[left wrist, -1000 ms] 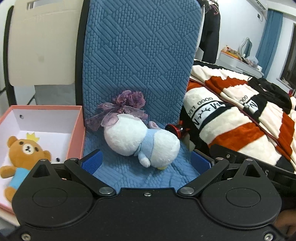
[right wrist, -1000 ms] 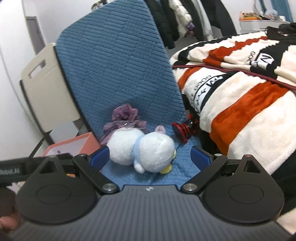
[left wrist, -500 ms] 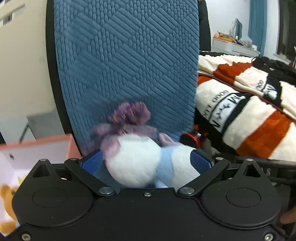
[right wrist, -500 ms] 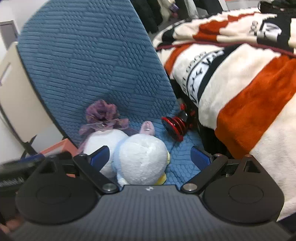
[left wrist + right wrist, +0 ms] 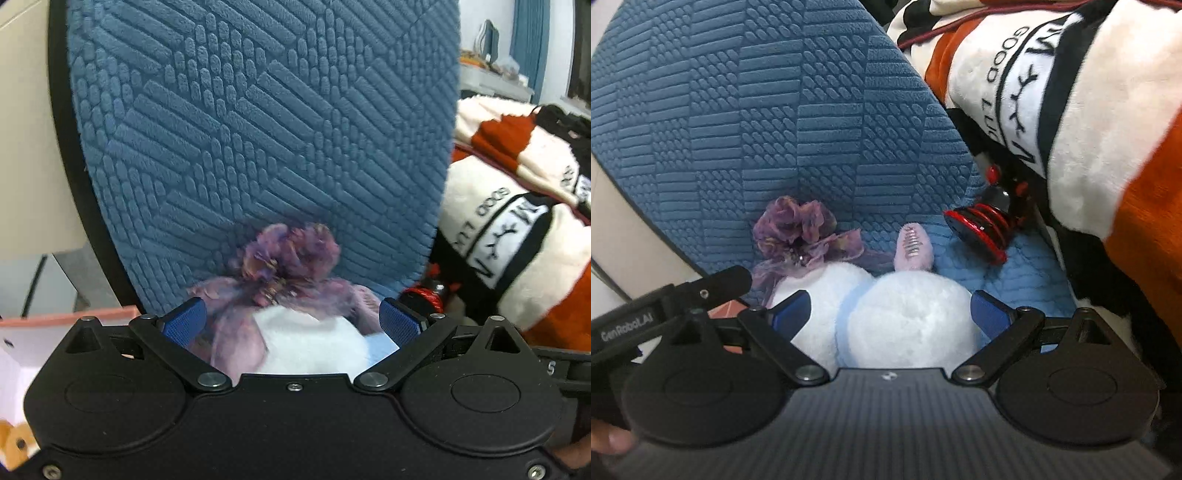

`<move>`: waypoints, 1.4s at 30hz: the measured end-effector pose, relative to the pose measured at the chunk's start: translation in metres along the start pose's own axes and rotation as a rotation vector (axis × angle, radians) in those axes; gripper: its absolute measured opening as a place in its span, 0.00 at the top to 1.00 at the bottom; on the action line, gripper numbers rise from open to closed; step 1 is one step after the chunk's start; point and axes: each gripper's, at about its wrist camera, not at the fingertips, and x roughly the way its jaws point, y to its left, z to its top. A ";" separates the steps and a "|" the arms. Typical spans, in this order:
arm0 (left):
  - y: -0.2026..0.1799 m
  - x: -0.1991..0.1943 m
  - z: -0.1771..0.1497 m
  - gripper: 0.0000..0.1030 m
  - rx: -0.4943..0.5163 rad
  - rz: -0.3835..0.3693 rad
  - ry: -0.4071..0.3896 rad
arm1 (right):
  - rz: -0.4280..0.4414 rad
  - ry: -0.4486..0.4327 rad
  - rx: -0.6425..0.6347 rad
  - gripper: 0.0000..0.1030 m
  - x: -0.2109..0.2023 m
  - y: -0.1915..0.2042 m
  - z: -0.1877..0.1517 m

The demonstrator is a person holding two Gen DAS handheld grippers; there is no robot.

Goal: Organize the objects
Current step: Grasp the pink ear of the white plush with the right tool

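A white plush toy [image 5: 905, 321] with a light blue band lies on the blue quilted chair seat [image 5: 1027, 273]. A purple fabric flower [image 5: 798, 229] and a pink hair clip [image 5: 913, 245] lie just behind it. My right gripper [image 5: 891, 312] is open, its blue fingers on either side of the plush. My left gripper [image 5: 291, 323] is open too, straddling the plush [image 5: 306, 343] and the purple flower [image 5: 291, 254]. The left gripper's body shows at the left of the right wrist view [image 5: 665, 314].
A red and black spring part [image 5: 986, 225] lies at the seat's right edge against a striped white, orange and black blanket [image 5: 1108, 129]. A pink box [image 5: 55, 317] with a brown bear toy [image 5: 14, 443] stands left of the chair. The blue chair back [image 5: 258, 129] rises close ahead.
Both grippers have moved forward and down onto the plush, which now sits between both pairs of open fingers. The pink box and bear slid mostly out of the left view.
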 end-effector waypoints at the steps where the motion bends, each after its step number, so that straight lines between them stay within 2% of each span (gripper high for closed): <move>1: 0.001 0.007 0.003 0.03 0.001 0.002 0.011 | -0.003 0.006 0.005 0.13 0.006 0.000 0.004; 3: 0.005 0.020 0.006 0.04 -0.006 -0.002 0.032 | -0.029 0.015 -0.002 0.27 0.017 0.001 0.013; 6: 0.007 0.041 0.009 0.06 -0.007 0.011 0.067 | -0.071 0.015 -0.014 0.26 0.033 0.001 0.024; 10: 0.012 0.066 0.013 0.08 -0.013 0.019 0.102 | -0.125 0.061 -0.023 0.32 0.060 0.001 0.031; 19: 0.014 0.102 0.015 0.22 -0.018 0.020 0.163 | -0.232 0.146 -0.062 0.41 0.101 0.005 0.032; 23: 0.016 0.113 0.011 0.27 -0.018 0.018 0.182 | -0.227 0.159 -0.059 0.44 0.107 0.003 0.034; 29: 0.012 0.123 0.009 0.31 -0.011 0.028 0.168 | -0.208 0.190 -0.058 0.49 0.112 -0.002 0.036; 31: 0.012 0.125 0.009 0.35 -0.016 0.034 0.162 | -0.197 0.201 -0.053 0.51 0.113 -0.005 0.036; 32: 0.012 0.127 0.009 0.41 -0.021 0.038 0.157 | -0.194 0.204 -0.058 0.52 0.113 -0.005 0.037; 34: 0.017 0.129 0.007 0.45 -0.045 0.039 0.144 | -0.185 0.213 -0.077 0.63 0.115 -0.005 0.038; 35: 0.020 0.130 0.007 0.48 -0.059 0.038 0.141 | -0.174 0.215 -0.081 0.65 0.115 -0.005 0.038; 38: 0.022 0.129 0.006 0.58 -0.063 0.049 0.125 | -0.169 0.214 -0.080 0.66 0.113 -0.004 0.038; 42: 0.024 0.124 0.007 0.64 -0.079 0.046 0.107 | -0.180 0.197 -0.109 0.67 0.108 0.002 0.038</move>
